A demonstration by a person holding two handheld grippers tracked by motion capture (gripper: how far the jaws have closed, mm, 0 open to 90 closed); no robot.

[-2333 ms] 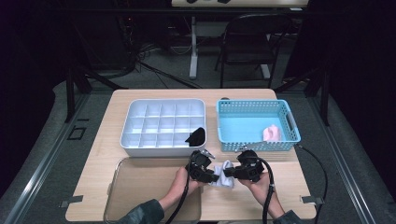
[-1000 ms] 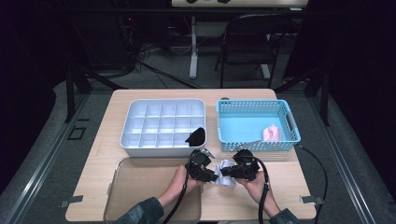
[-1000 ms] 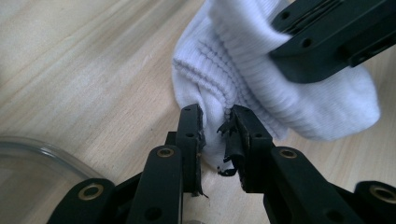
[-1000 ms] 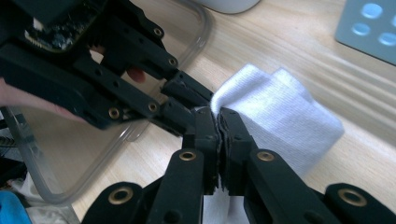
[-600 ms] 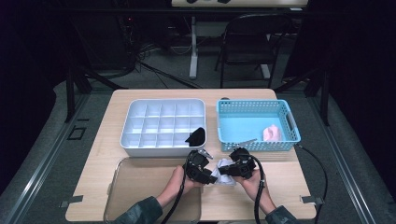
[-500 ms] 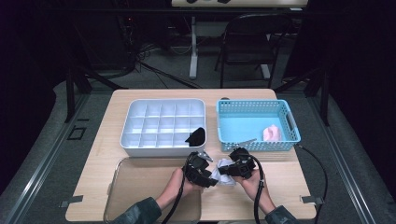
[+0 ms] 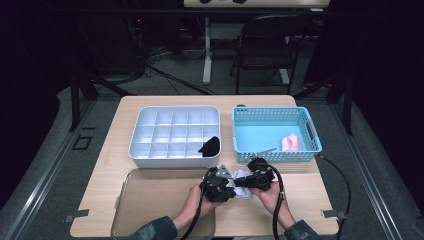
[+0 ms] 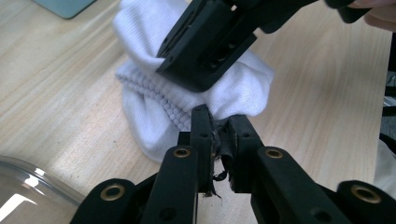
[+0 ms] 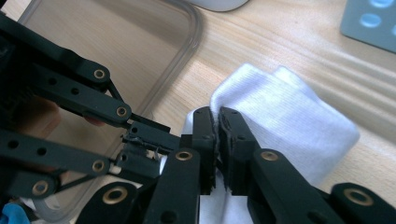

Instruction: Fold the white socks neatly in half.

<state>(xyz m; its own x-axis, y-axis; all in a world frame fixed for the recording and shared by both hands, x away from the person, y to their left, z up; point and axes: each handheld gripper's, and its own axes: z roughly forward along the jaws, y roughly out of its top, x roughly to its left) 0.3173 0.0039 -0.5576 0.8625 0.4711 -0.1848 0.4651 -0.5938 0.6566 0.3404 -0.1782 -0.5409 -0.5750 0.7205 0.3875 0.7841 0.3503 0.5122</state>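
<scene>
**Mia:** From the high view, what are the two hands doing?

**Ben:** They meet at the near edge of the wooden table, in front of the blue basket. The left gripper and the right gripper both bite a white sock that lies between them. A see-through tray is just beside it, and a white box with many little rooms sits farther back.

**Mia:** And the left gripper view?

**Ben:** The left gripper has just squeezed together. Its jaws pinch a small bit of the sock by the ribbed cuff. The other gripper is on top of the sock.

**Mia:** The right gripper view?

**Ben:** The right gripper is squeezed on a fold of the sock, next to the clear tray.

**Mia:** How should they do this bit well?

**Ben:** I think they are folding it. Both pinches are small (only a little cloth), so I would move slowly, keep both hands low and together, and not pull apart hard, or the sock may slip out.

**Mia:** Any words to read?

**Ben:** No. I can't see any name or label on anything.
</scene>
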